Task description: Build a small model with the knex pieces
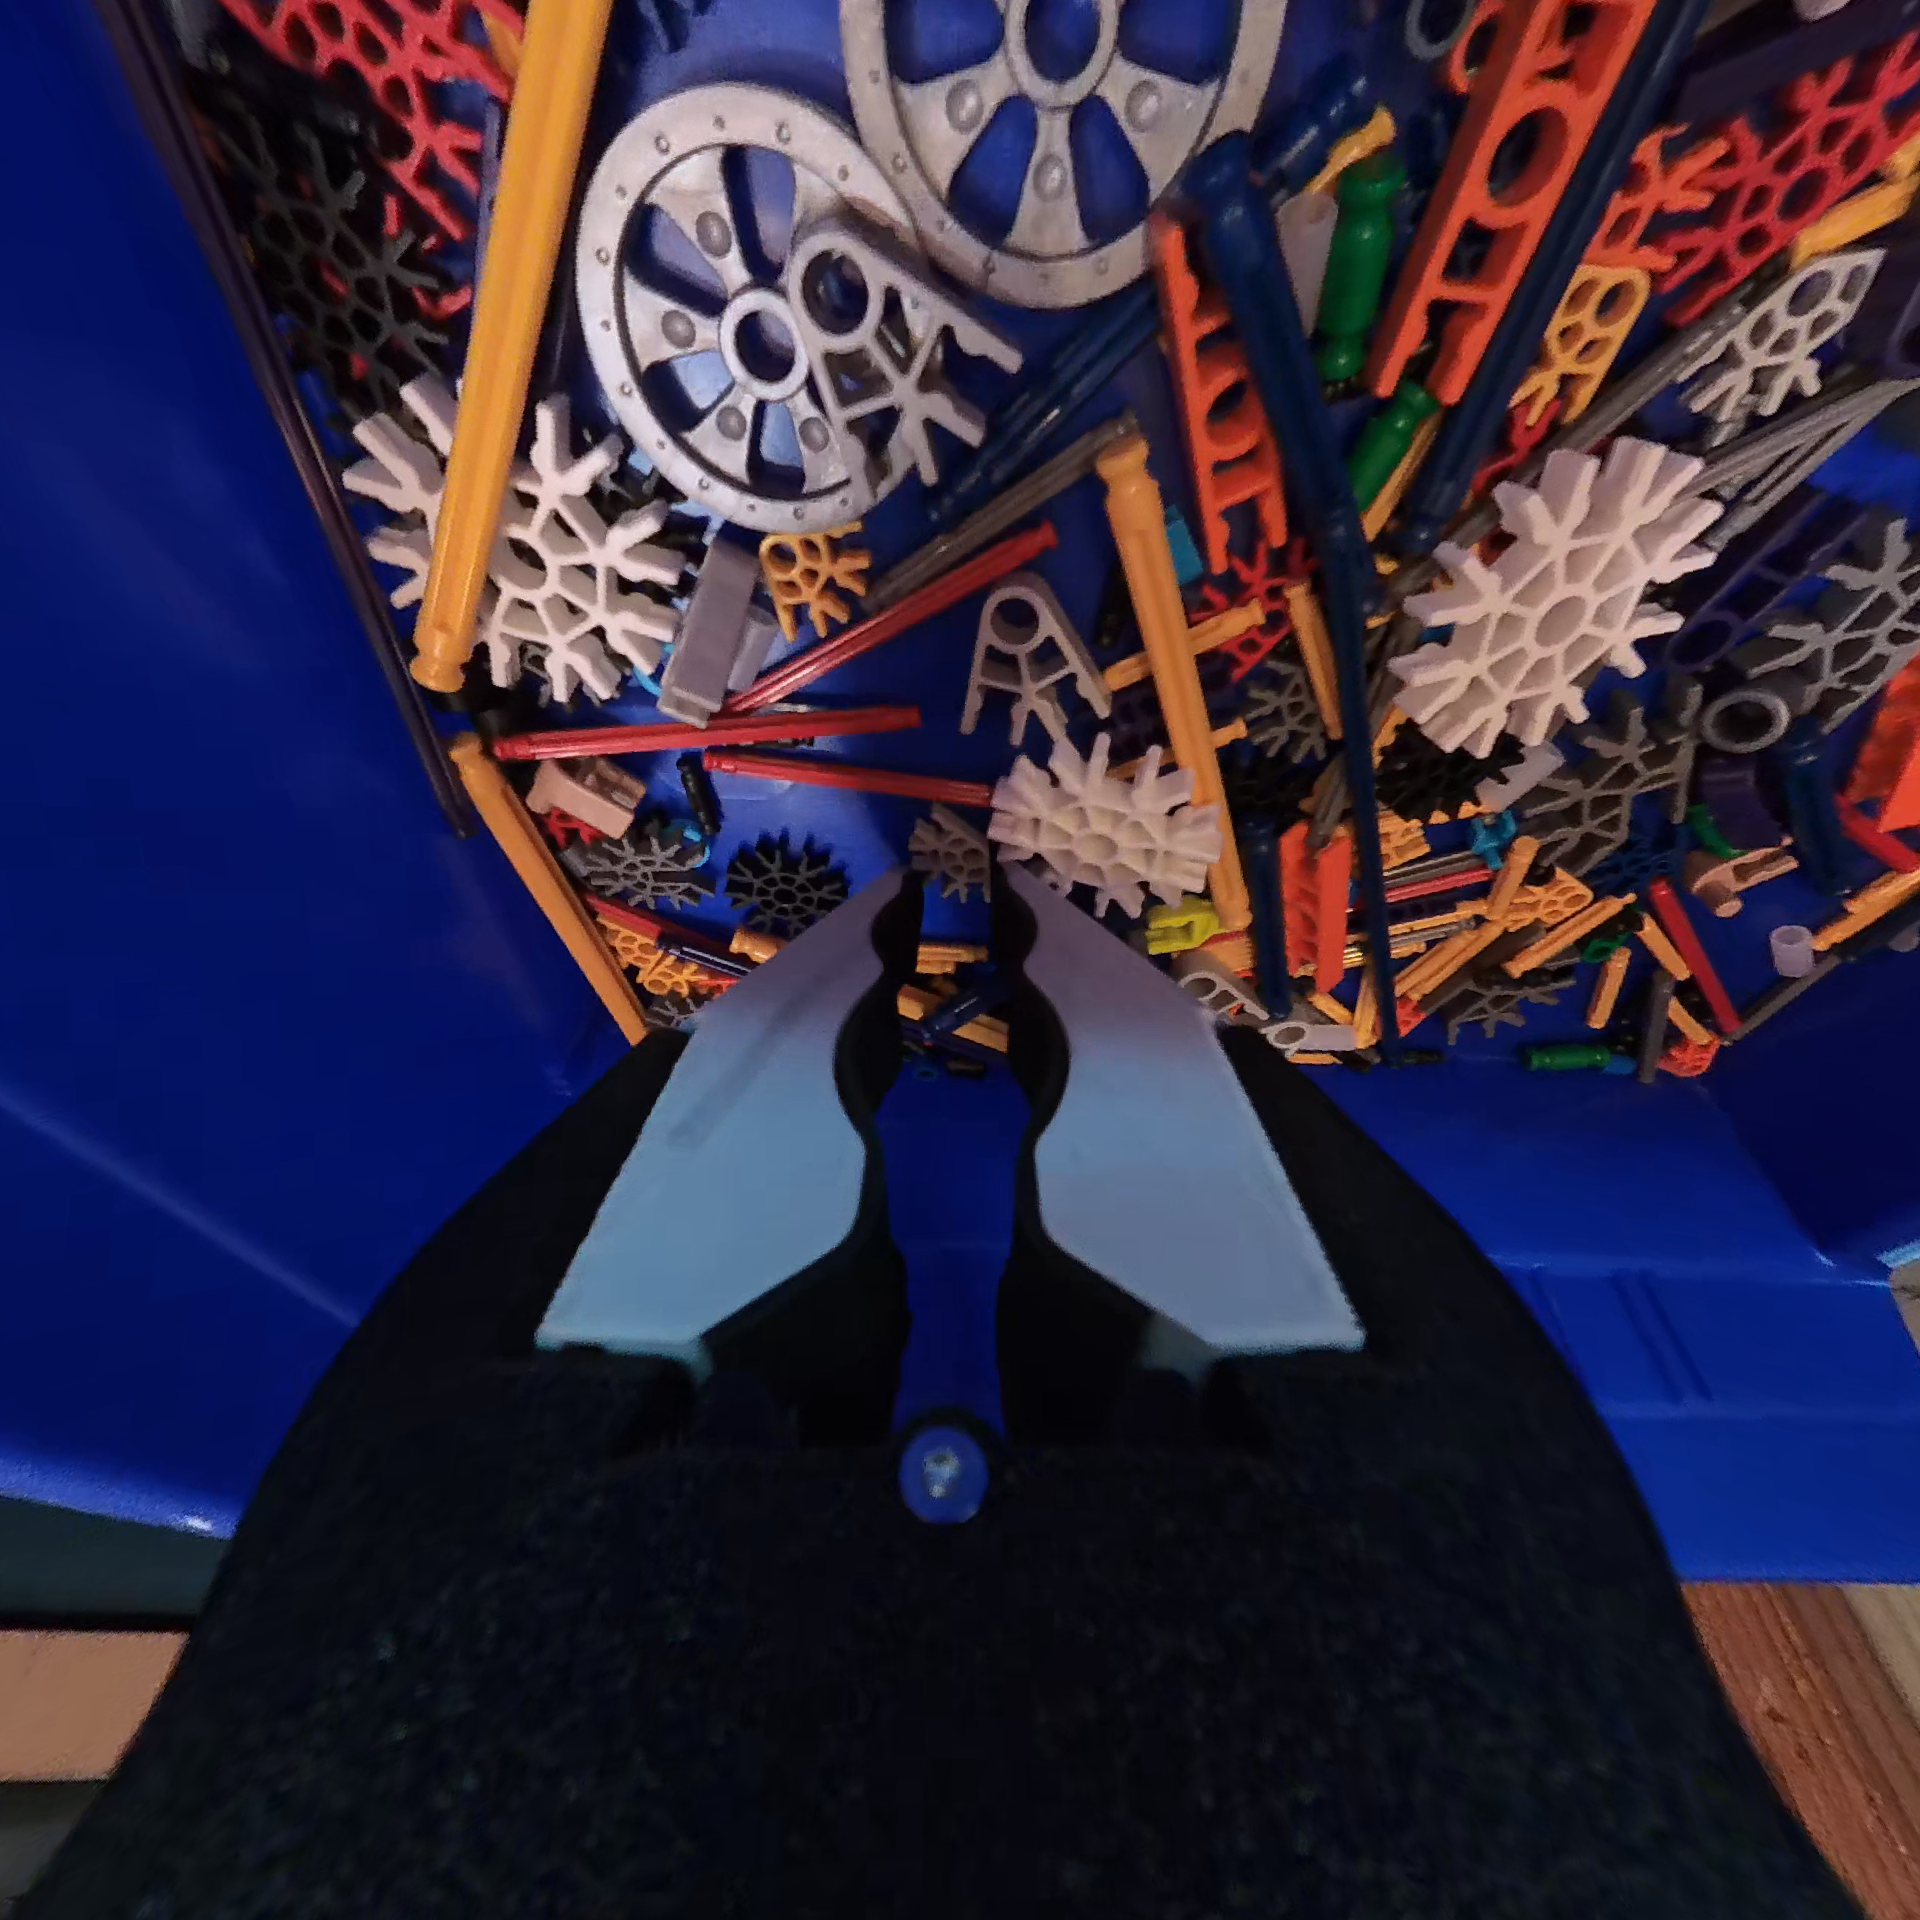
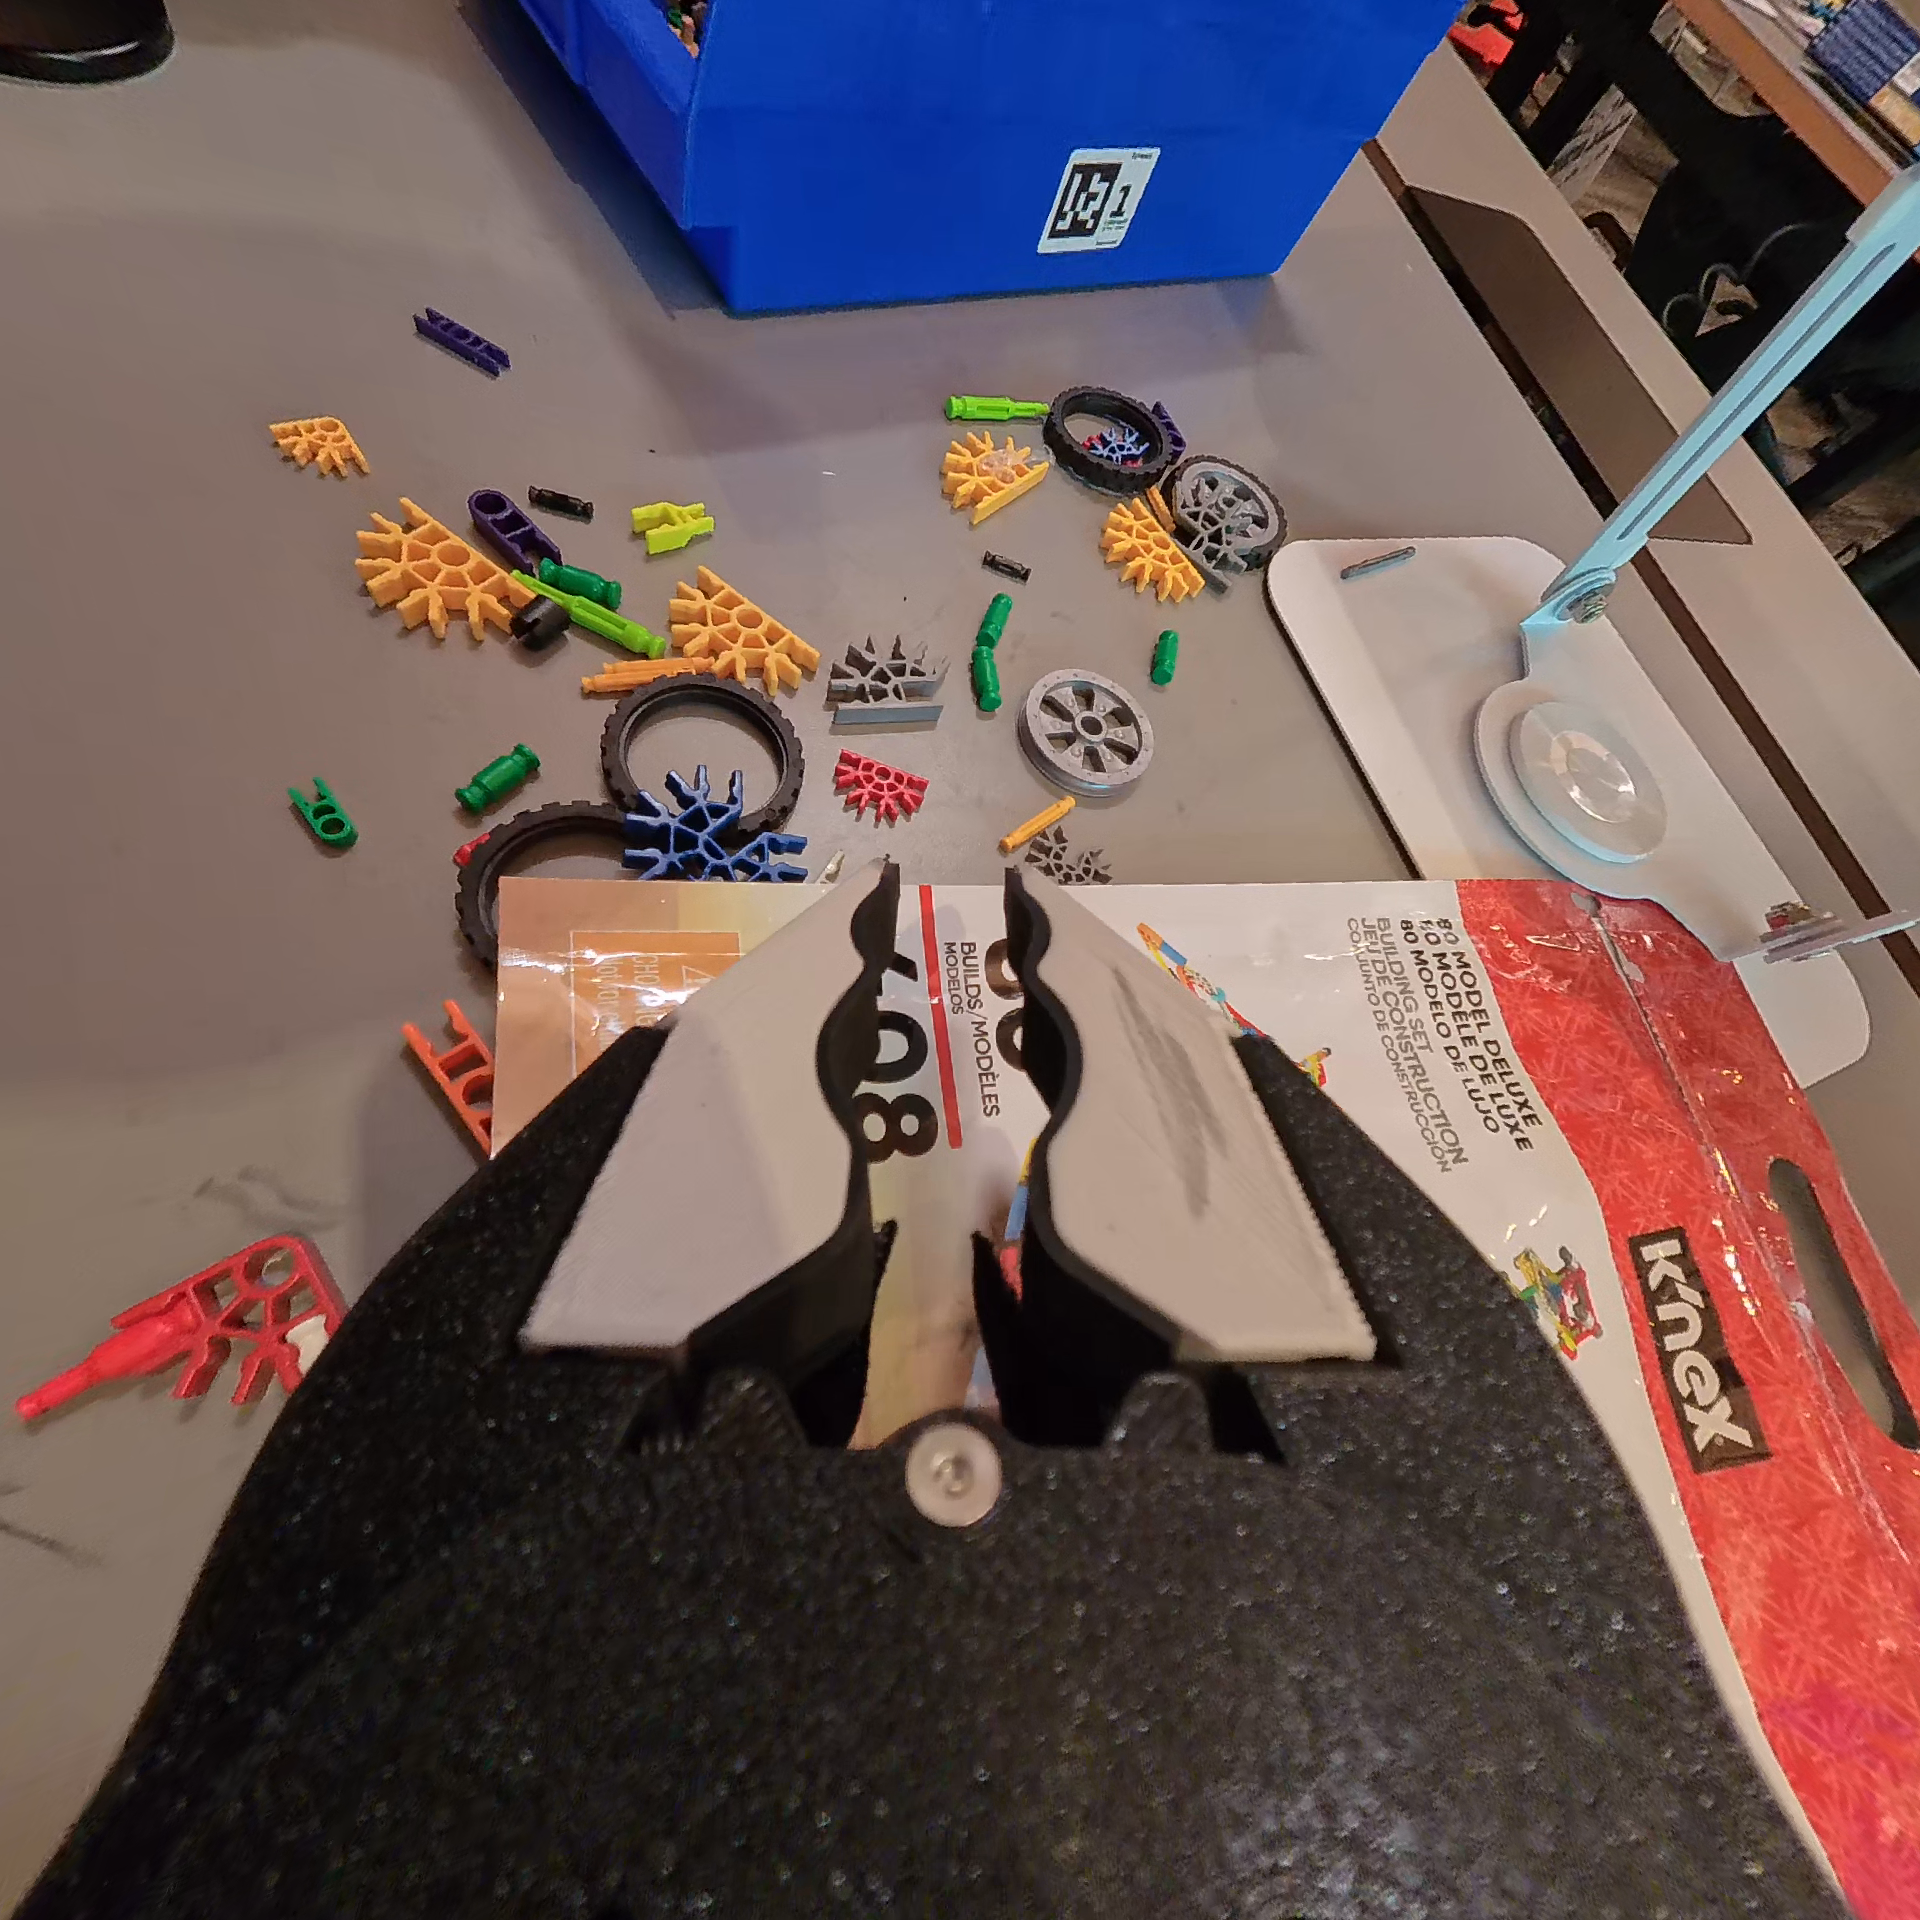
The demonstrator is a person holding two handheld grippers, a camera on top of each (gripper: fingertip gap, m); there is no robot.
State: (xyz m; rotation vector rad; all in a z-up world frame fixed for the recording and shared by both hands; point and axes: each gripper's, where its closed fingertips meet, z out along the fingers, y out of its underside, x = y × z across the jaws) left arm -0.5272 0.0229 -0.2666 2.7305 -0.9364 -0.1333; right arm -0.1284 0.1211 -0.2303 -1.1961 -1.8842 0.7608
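Note:
My left gripper (image 1: 951, 878) reaches into a blue bin (image 1: 208, 935) full of plastic construction pieces. Its jaws stand narrowly apart, the tips either side of a small grey connector (image 1: 948, 847); I cannot see a firm pinch. A white snowflake connector (image 1: 1107, 826) lies just right of the tips, and red rods (image 1: 831, 774) lie to the left. My right gripper (image 2: 948, 883) is open and empty, hovering over a printed red and white package (image 2: 1455, 1091) on the grey table (image 2: 208, 260). A blue connector (image 2: 717, 831) and black tyres (image 2: 701, 743) lie just beyond its tips.
Two silver wheels (image 1: 748, 343), long yellow rods (image 1: 509, 312) and orange ladder pieces (image 1: 1216, 416) fill the bin. On the table lie yellow connectors (image 2: 442, 571), green rods (image 2: 582, 582), a grey wheel (image 2: 1086, 732) and a red piece (image 2: 239, 1320). The blue bin (image 2: 935, 156) stands behind. A white board with a light blue stand (image 2: 1579, 769) sits right. The left gripper's tips are roughly 40 centimetres from the right gripper's. To the blue connector (image 2: 717, 831): right tips about 4 centimetres, left tips about 40 centimetres.

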